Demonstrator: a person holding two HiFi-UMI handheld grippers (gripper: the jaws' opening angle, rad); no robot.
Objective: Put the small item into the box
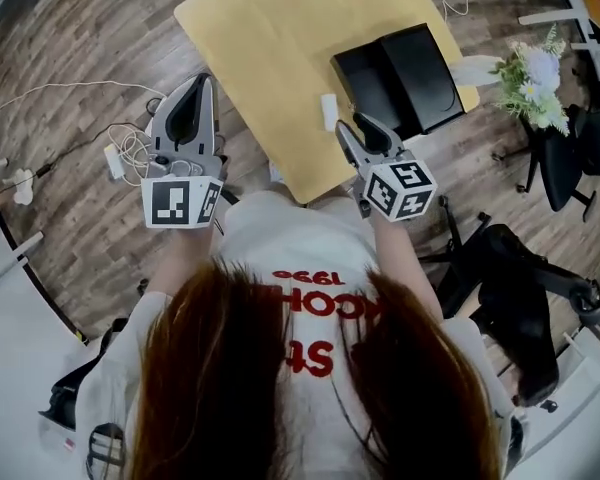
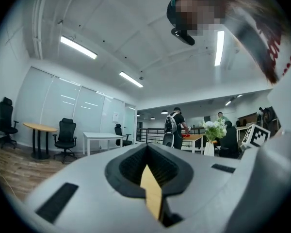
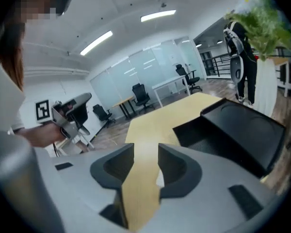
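**A:** What is the small item like, and where does it lie?

**B:** It is a small white rectangular block (image 1: 328,111), plain and flat on the table. It lies just beyond the jaw tips of the right gripper (image 1: 352,124), and no pad is on it. Those jaws stand spread, with only bare tabletop showing between them.

**A:** And the box?

**B:** The open black box (image 1: 400,78), its lid folded out flat beside it, sits ahead of those jaws and off to their right. It is apart from the block.

**A:** The other gripper?

**B:** The left gripper (image 1: 204,80) has its jaws pressed together on nothing. It is held off the table's edge, over the floor.

**A:** The surface and the room?

**B:** The surface is a light tan wooden tabletop (image 1: 260,38) on a grey-brown plank floor (image 1: 80,48). White flowers with green leaves (image 1: 535,78) stand past the box. White cables (image 1: 125,148) lie on the floor beside the left jaws. It is an office, with black swivel chairs (image 2: 65,132), white desks and ceiling strip lights.
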